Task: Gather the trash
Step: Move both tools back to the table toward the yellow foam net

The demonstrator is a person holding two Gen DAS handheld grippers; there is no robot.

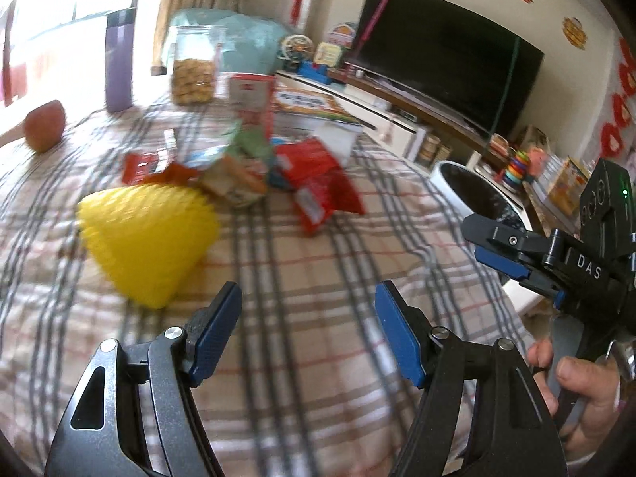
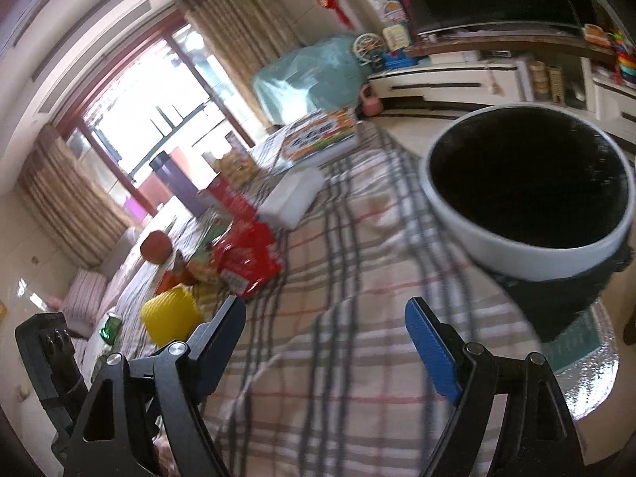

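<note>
A pile of trash lies on the plaid tablecloth: red snack wrappers, crumpled packets and a yellow foam fruit net. The red wrappers and yellow net also show in the right wrist view. A white trash bin with a black liner stands at the table's right edge; it also shows in the left wrist view. My left gripper is open and empty above the cloth, short of the net. My right gripper is open and empty near the bin; it also shows in the left wrist view.
A red apple, a purple bottle, a jar of snacks, a red-and-white box and a colourful book stand at the table's far side. A white tissue pack lies beyond the wrappers. A TV is behind.
</note>
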